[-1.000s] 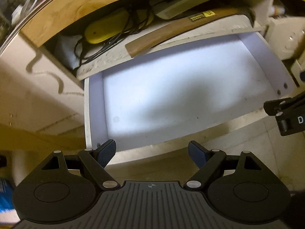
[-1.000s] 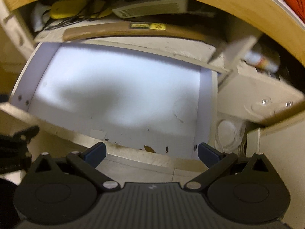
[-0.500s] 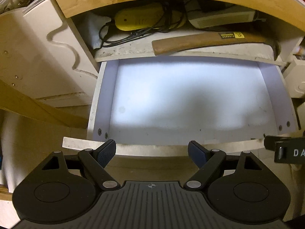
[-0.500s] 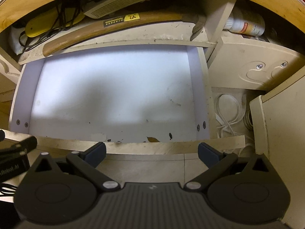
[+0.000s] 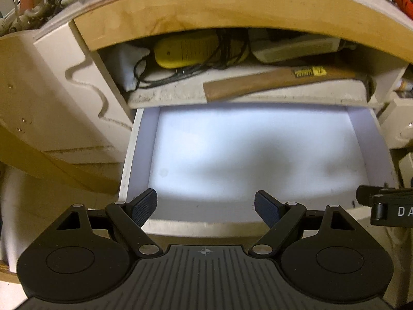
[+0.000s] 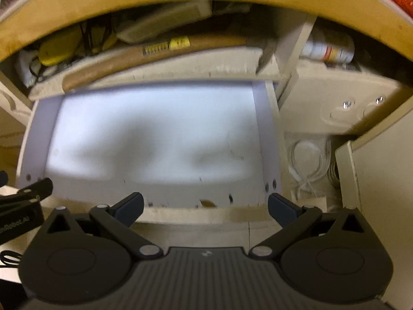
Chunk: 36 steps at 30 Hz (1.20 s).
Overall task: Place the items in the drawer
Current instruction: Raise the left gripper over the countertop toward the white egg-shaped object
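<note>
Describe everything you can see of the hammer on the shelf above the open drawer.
The hammer lies flat on the dusty white shelf directly above the open drawer. Its handle looks like light brown wood, with a black and yellow label near the head end. The butt end points left; the head at the right is mostly hidden in shadow. Neither tool touches it.

One pulled-out drawer (image 5: 258,155), two tools (image 5: 205,208) (image 6: 204,206), one wooden-handled hammer (image 5: 271,82), one yellow device (image 5: 188,49), one white bottle (image 6: 327,46) at two o'clock, one coiled white cord (image 6: 309,160).
</note>
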Motion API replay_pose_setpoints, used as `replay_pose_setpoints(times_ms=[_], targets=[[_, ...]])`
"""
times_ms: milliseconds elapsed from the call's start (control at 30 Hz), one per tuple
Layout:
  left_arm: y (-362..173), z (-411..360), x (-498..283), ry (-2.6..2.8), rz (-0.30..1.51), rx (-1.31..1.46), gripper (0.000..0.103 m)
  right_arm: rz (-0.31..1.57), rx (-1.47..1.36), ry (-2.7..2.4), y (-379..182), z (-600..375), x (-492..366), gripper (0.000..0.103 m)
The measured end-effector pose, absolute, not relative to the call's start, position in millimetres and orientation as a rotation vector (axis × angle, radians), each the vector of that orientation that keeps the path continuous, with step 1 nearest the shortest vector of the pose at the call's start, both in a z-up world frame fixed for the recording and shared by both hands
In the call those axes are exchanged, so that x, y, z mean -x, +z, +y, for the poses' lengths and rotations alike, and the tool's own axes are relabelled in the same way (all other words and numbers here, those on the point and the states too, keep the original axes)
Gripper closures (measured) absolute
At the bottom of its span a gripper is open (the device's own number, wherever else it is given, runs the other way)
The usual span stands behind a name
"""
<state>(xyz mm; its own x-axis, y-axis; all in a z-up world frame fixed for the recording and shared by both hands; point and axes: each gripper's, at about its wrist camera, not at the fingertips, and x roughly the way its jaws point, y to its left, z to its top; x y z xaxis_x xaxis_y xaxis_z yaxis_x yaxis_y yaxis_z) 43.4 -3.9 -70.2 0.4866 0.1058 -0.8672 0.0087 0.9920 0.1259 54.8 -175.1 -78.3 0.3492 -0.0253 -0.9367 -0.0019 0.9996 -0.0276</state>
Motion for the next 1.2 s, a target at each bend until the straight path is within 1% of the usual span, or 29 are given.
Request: replay_pose_setpoints(times_ms=[267,500,833,1033,1200], targets=[[-43,-8,-49,0.043,0.901,-0.068,0.020,1.021,0.056,-0.001,-45,-170,-58,0.000],[-14,-16,-49,0.019,0.720,-0.083,0.019,0.854,0.048,0.044,-16,-164,-56,0.000],[23,-19,-50,0.005,0.525,-0.075,0.019,0.617,0.016,0.081,22,-165,-49,0.000],[41,-21,-47,-0.017,0.424,-0.073,0.019,0.501,-0.003,0.086,41,-167,-44,0.000],[50,-20,-47,-0.026,0.392,-0.067,0.019,0.447,-0.013,0.108,49,-168,-42,0.000]])
